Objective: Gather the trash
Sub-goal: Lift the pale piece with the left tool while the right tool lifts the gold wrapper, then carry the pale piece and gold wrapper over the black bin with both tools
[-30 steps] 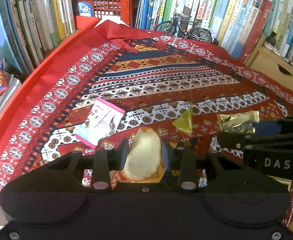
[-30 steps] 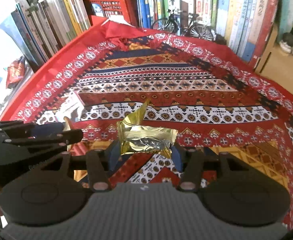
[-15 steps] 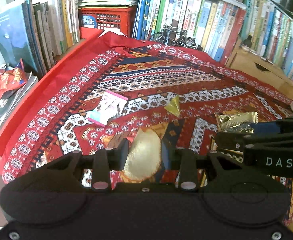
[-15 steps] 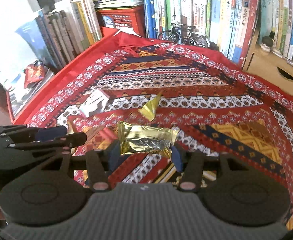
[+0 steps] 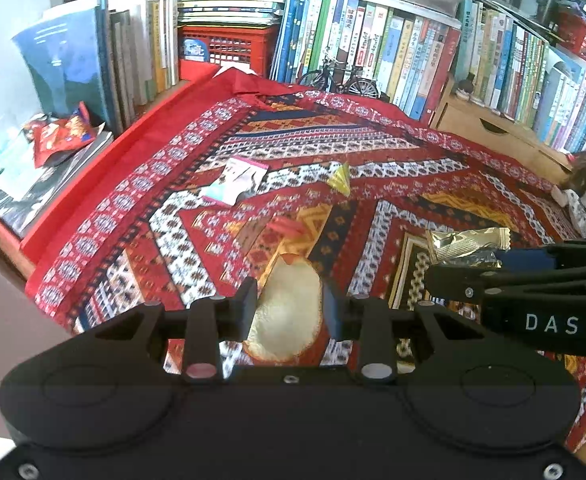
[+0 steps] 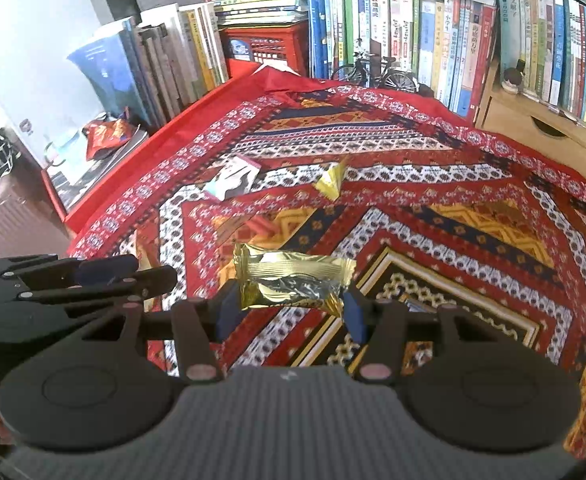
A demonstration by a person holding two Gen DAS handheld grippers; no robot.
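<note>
Both grippers have lifted since the earlier frames. My left gripper (image 5: 289, 312) pinches a pale oval wrapper (image 5: 289, 316); my right gripper (image 6: 289, 308) clamps a crinkled gold foil wrapper (image 6: 293, 280) by its lower edge only. Risk: it slips in transit. Pink-edged packet (image 6: 233, 178) and small gold scrap (image 6: 331, 180), frame centre, remain on the patterned red cloth (image 6: 453, 184).

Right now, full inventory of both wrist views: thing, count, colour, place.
gold wrapper: 1, gold foil, held in right gripper
pale wrapper: 1, cream-gold, held in left gripper
folded gold scrap: 1, gold, mid cloth
pink-white packet: 1, left of scrap
red snack bag: 1, on side stack, off cloth
patterned cloth: 1, red, covers table
red crate: 1, back
model bicycle: 1, black, back
books: many, around the back
left gripper: 1, black
right gripper: 1, black
</note>
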